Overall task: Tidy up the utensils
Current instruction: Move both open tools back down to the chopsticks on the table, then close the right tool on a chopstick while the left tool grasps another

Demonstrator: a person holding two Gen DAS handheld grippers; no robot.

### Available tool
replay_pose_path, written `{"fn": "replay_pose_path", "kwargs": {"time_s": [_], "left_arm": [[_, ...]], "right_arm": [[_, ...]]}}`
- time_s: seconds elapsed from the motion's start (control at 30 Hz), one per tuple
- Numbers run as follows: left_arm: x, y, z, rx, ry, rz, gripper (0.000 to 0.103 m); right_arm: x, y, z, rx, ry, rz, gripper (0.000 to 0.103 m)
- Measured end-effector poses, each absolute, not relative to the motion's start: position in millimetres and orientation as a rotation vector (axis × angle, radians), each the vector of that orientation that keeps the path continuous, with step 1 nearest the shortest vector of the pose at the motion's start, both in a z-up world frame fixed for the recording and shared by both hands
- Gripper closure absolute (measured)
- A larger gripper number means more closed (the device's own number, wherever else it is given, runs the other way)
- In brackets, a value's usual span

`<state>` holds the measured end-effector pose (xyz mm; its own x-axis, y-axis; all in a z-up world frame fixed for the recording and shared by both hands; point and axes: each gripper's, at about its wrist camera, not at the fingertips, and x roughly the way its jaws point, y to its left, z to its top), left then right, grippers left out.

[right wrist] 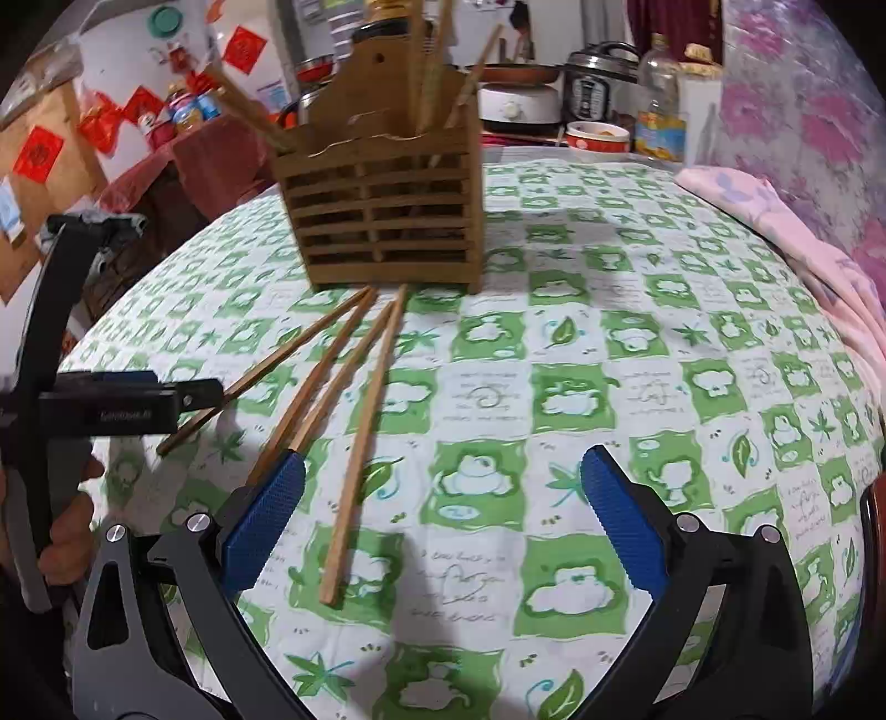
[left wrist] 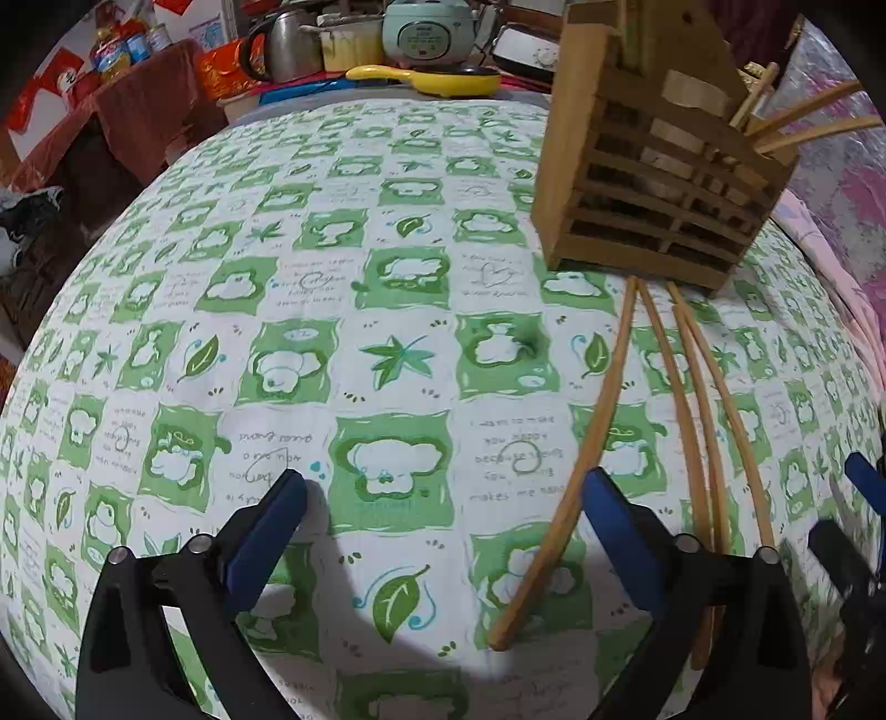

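A slatted wooden utensil holder (left wrist: 659,183) (right wrist: 387,221) stands on the green-and-white tablecloth with several chopsticks sticking out of its top (right wrist: 426,66). Several loose wooden chopsticks (left wrist: 686,421) (right wrist: 362,443) lie fanned on the cloth in front of it. My left gripper (left wrist: 443,493) hovers open just left of the leftmost chopstick (left wrist: 559,515), with nothing between its blue fingers. My right gripper (right wrist: 443,476) is open too, and the rightmost chopstick lies just inside its left finger (right wrist: 266,520). The left gripper's body (right wrist: 111,404) shows at the left of the right wrist view.
A pink cloth (right wrist: 803,238) lies over the table's right edge. Behind the table stand a kettle (left wrist: 288,44), a rice cooker (left wrist: 426,30), a yellow pan (left wrist: 432,77), a pressure cooker (right wrist: 598,83) and an oil bottle (right wrist: 659,99). A hand (right wrist: 66,531) holds the left gripper.
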<state>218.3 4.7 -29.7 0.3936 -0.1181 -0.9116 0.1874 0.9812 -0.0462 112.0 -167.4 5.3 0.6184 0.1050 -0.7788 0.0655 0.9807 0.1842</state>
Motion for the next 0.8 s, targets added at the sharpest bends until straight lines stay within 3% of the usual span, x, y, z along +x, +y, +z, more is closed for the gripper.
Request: {"fn": "replay_pose_path", "kwargs": {"time_s": [0.1,0.23,0.4,0.47,0.63,0.8], "left_arm": [[218.4,4.9,-29.8,0.072,1.147,-0.194,0.004],[218.0,4.0,-29.7,0.072,1.147,-0.194,0.004],[217.4,3.8,-29.8,0.071,1.148,-0.195,0.004],[217.4,3.9,-29.9,0.072,1.149,-0.196,0.004],[214.3,-1.4,-29.8,0.117,1.155,-0.19,0.004],[205.4,-1.5,-26.8,0.113,1.153,-0.215,0.005]], "right_arm": [[108.2,-157.4,4.5,0.178,0.915,0.069,0.015],[96.9,-135.8,4.4,0.083,0.938,0.122,0.033],[79.2,-115.4,5.0,-0.022,0.968,0.169,0.045],[79.9,-113.6,0.1,-0.041,1.003,0.166,0.062],[82.4,-144.1,-3.9,0.116,1.018,0.149,0.083],[82.1,-178.4,-10.2,0.319,1.006,0.163,0.078]]}}
